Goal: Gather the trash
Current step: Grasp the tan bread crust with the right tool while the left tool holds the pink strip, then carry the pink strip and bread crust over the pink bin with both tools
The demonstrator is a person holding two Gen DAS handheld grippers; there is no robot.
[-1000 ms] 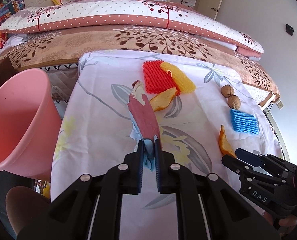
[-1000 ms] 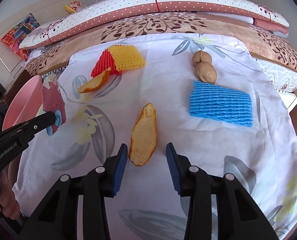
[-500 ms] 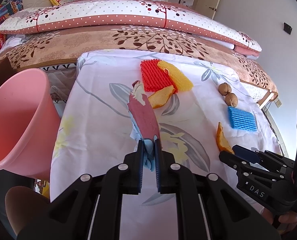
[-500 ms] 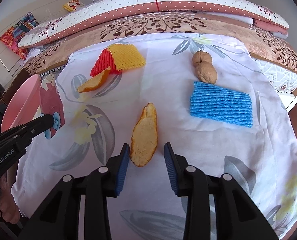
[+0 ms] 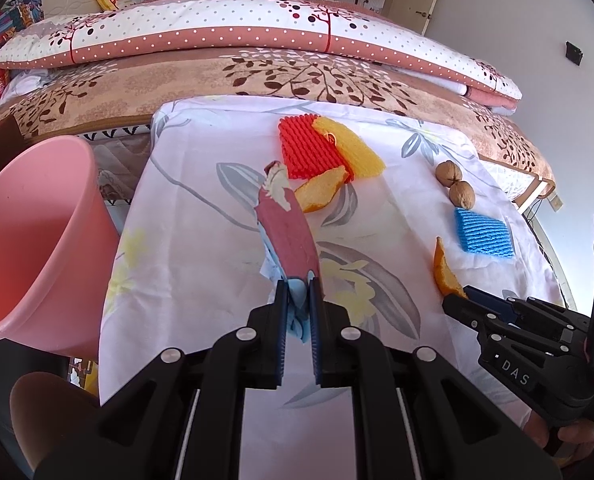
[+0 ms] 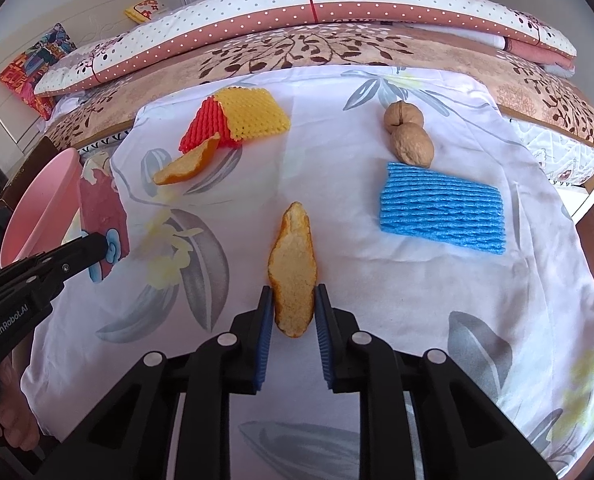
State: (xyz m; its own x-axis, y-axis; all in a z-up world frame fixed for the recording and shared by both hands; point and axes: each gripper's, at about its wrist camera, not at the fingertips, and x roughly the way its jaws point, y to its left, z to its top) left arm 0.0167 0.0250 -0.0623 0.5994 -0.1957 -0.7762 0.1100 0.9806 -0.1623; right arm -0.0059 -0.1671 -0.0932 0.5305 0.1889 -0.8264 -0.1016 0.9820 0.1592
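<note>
Left gripper [image 5: 297, 304] clenched on a red wrapper [image 5: 287, 232], held above the floral sheet [image 5: 201, 216]. Right gripper [image 6: 295, 308] not closed: fingers bracket the near end of an orange peel [image 6: 293, 268] lying on the sheet; contact cannot be confirmed. Pink bin [image 5: 33, 236] beside the sheet's left edge. Farther: second peel [image 6: 187, 164], blue foam net [image 6: 441, 208], two walnuts [image 6: 409, 136], red and yellow foam nets [image 6: 237, 120]

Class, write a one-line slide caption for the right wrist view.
Right gripper closing around an orange peel on the floral sheet.
</note>
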